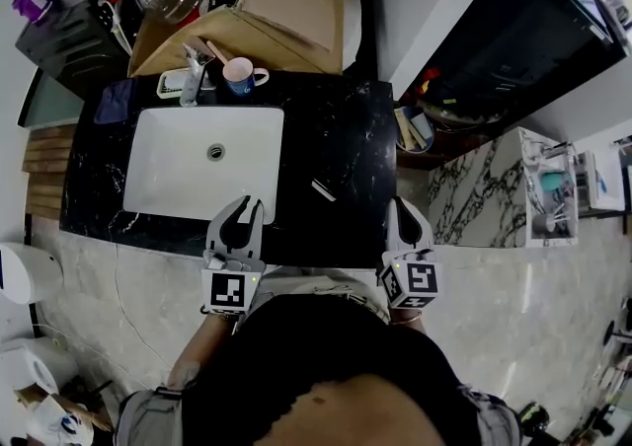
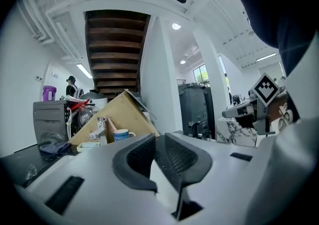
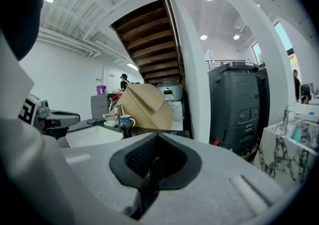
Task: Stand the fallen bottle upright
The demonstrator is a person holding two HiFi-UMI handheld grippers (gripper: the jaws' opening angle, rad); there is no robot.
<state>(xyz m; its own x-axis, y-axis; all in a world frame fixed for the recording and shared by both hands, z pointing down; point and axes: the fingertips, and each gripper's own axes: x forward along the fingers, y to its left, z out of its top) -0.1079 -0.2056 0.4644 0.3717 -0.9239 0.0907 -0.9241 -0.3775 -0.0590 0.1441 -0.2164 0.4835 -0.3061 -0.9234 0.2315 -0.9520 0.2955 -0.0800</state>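
I read no legible text, brand, number or label in any view. The only printed signs are black-and-white square patterns, not characters. One marker [image 1: 229, 290] sits on the cube behind the left gripper [image 1: 243, 207], and a second marker [image 1: 419, 278] sits behind the right gripper [image 1: 403, 209]. Any print on the shelf [image 1: 553, 153] to the right of the right gripper is too small to read.

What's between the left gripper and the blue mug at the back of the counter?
The white sink fills the stretch between the left gripper and the blue mug; the head view shows it from above.
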